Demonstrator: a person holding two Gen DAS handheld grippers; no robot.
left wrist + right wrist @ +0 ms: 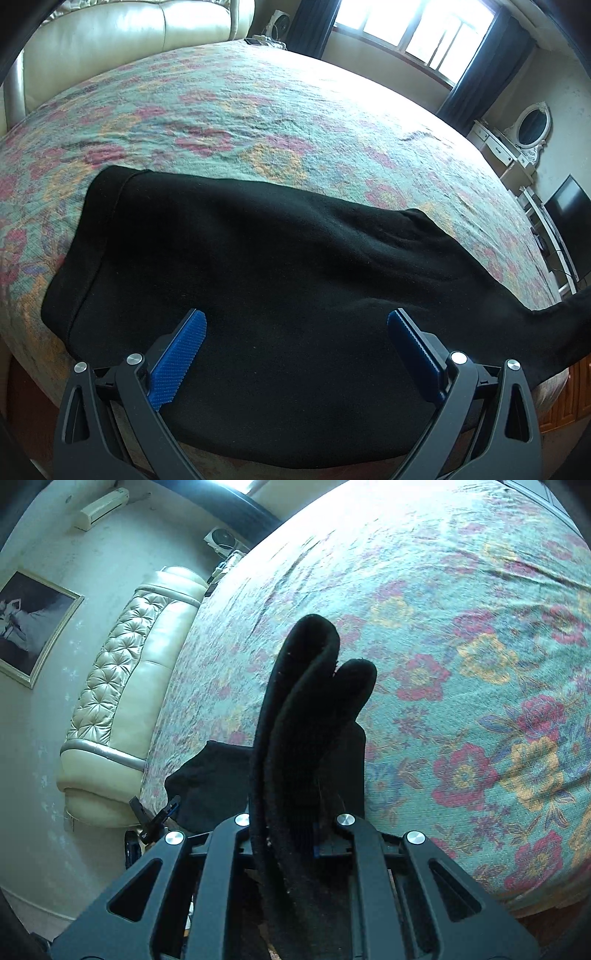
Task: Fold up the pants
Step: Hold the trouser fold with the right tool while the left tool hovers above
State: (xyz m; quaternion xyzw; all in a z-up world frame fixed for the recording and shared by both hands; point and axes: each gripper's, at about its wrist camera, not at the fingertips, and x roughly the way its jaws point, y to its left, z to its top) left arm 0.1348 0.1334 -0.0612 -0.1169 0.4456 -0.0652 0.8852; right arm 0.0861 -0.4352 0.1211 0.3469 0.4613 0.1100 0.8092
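Note:
Black pants (258,258) lie across the near edge of a floral bedspread, waistband at the left, legs running off to the right. My left gripper (295,332) is open just above the pants' upper part, its blue pads (177,362) spread wide and empty. My right gripper (295,834) is shut on the pants' leg ends (310,701), which stick up between the fingers as two stacked black cuffs, lifted above the bed. The rest of the pants (210,782) shows at lower left in the right wrist view, with the left gripper (162,816) beside it.
The floral bedspread (277,110) covers a large bed. A cream tufted headboard (122,686) stands at the left end. A window with dark curtains (406,33), a white dresser with mirror (517,140) and a dark TV screen (569,221) lie beyond the bed.

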